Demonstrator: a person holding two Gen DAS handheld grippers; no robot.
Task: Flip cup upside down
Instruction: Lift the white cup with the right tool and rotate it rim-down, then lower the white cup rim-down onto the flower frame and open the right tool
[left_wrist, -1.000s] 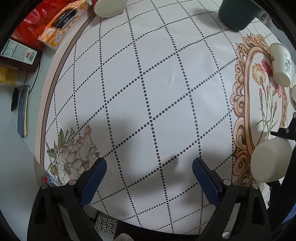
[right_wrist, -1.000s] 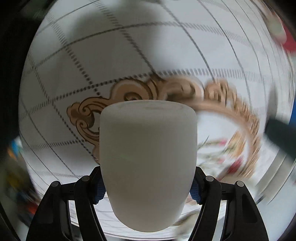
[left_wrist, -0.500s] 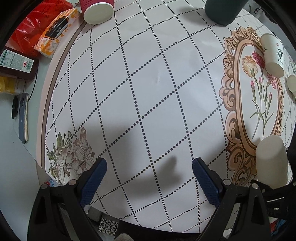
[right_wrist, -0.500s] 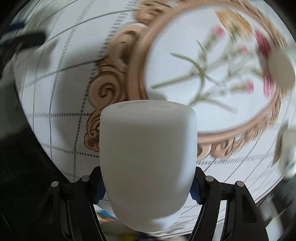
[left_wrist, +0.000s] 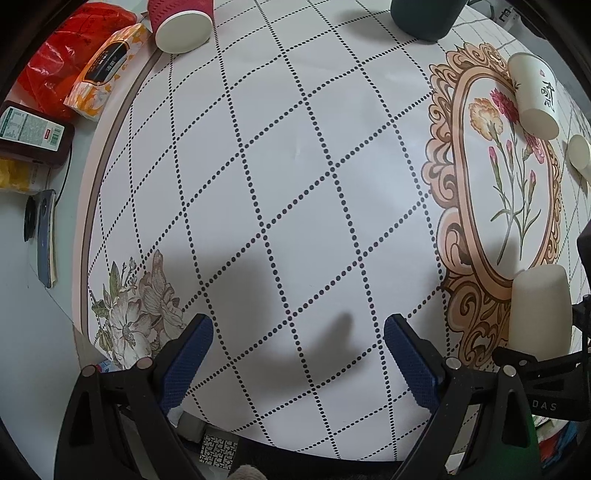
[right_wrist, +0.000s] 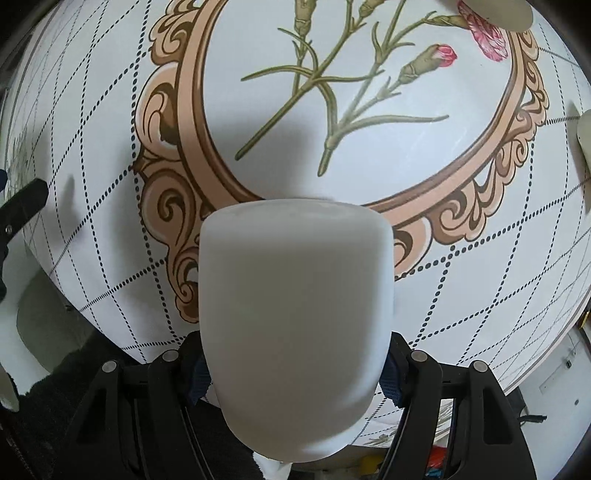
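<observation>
Cup (right_wrist: 295, 328) is plain matte white, no print, no handle seen, slightly tapered with rounded edges; the flat closed end faces away from the right wrist camera and the opening is not in view. It sits clamped in the right gripper (right_wrist: 295, 373), a blue pad pressed on each side of the body near the end closest to the camera. From the left wrist view the same cup (left_wrist: 540, 308) shows at the right edge, over the near end of the ornate oval frame printed on the tablecloth (left_wrist: 295, 184); whether it touches the cloth or hangs just above it I cannot tell.

Handling, as a guess: looks light and fairly stiff, probably plastic or ceramic-like, the smooth wall could slip if the squeeze loosens, and the taper could let it slide out of the pads. The side-wall hold at mid to low body looks about right; squeezing near the rim might deform it if it is thin.

Left gripper (left_wrist: 297, 345) is idle, jaws spread wide with nothing between them, hovering over the dotted diamond pattern well apart from the cup.

Other stuff: red cup (left_wrist: 181, 24), dark green cup (left_wrist: 424, 16), printed paper cup (left_wrist: 533, 96) lying on its side on the frame
</observation>
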